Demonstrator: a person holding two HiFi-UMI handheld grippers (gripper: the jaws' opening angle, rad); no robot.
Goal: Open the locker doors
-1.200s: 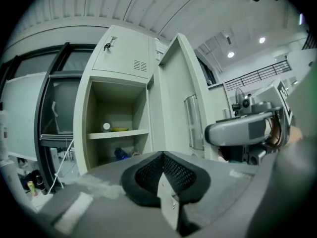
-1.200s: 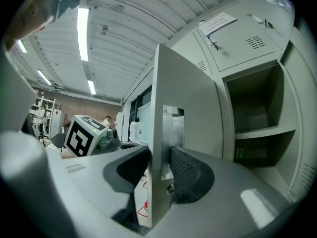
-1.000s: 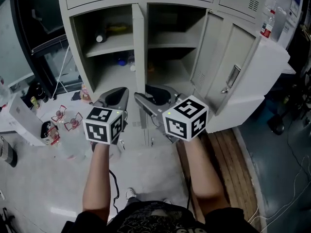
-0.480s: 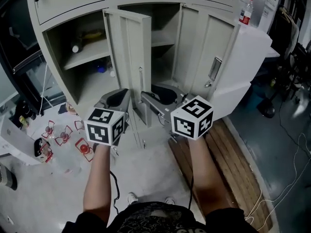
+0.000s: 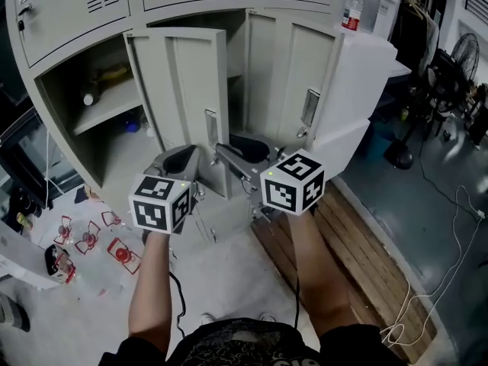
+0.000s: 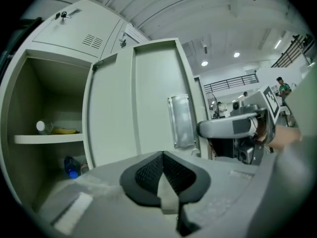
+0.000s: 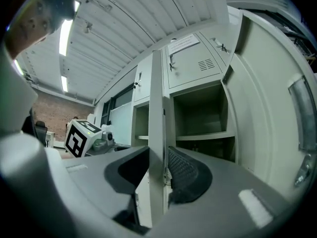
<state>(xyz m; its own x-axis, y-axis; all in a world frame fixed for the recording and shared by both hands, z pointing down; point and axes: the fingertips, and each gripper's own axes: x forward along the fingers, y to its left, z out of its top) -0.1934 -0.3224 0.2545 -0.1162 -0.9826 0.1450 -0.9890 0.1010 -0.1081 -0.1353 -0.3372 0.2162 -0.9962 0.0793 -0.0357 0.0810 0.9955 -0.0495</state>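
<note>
Two claws are at the lockers point(image 5: 72, 10). The right claw point(image 7: 158, 165), its jaws just now closing, is clamped on the edge of a half-open door point(image 7: 157, 98). The left claw point(image 6: 162, 156) has its jaws together and empty, just beside that door's outer face.

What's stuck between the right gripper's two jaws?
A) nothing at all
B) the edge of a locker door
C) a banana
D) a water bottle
B: in the right gripper view, the right gripper has the thin edge of the locker door standing between its jaws, which have just been closing on it.
</note>
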